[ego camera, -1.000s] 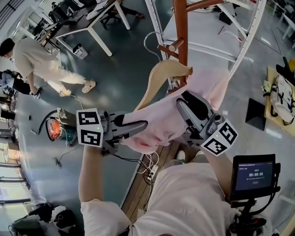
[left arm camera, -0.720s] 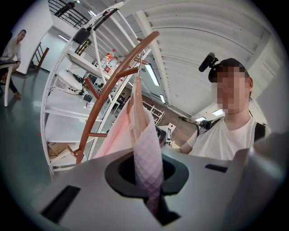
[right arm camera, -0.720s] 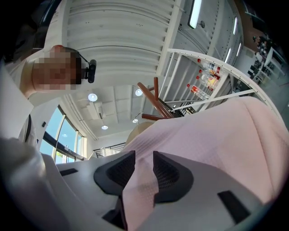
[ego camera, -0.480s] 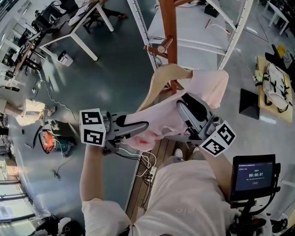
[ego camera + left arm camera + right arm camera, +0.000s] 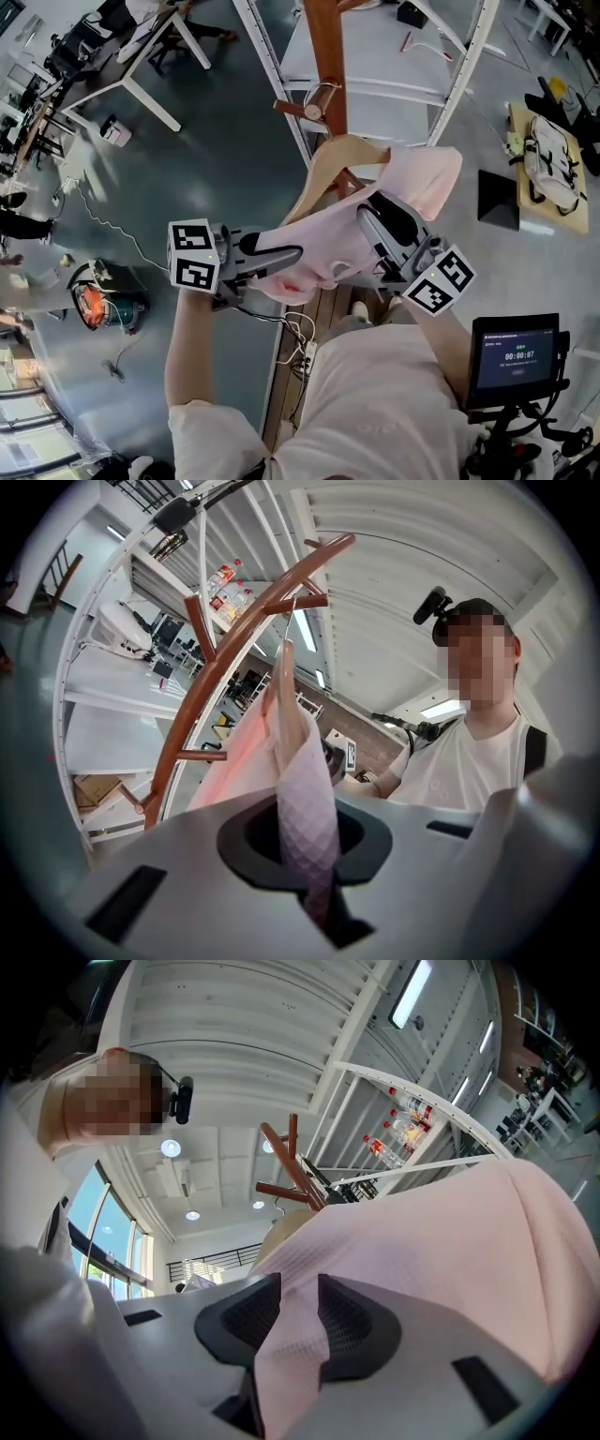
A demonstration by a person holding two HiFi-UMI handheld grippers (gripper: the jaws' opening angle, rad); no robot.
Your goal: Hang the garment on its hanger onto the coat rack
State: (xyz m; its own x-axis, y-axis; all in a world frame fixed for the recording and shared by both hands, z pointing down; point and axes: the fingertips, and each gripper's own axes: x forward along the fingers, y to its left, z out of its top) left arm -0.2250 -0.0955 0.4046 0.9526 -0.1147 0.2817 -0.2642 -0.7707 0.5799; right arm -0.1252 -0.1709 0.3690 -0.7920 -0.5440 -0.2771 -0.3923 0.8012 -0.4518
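Note:
A pink garment [image 5: 328,244] hangs on a pale wooden hanger [image 5: 342,155] in front of the brown coat rack [image 5: 323,47]. The hanger's wire hook [image 5: 322,89] is right at a rack peg [image 5: 302,108]; I cannot tell whether it rests on it. My left gripper [image 5: 281,258] is shut on the garment's lower left edge, the cloth [image 5: 305,808] pinched between its jaws. My right gripper [image 5: 375,220] is shut on a fold at the garment's right side [image 5: 422,1241]. In the left gripper view the hanger [image 5: 286,696] rises toward the rack [image 5: 234,639].
A white metal shelf frame [image 5: 450,84] stands just behind the rack. A white table [image 5: 141,56] is at the far left, and an orange machine [image 5: 89,305] and cables lie on the floor. A backpack [image 5: 548,159] sits at the right, and a screen [image 5: 516,356] is near my right side.
The rack and its peg have shifted left in the view, and the hanger's hook is now at the peg. Both grippers stay shut on the garment. The person at the left is out of view.

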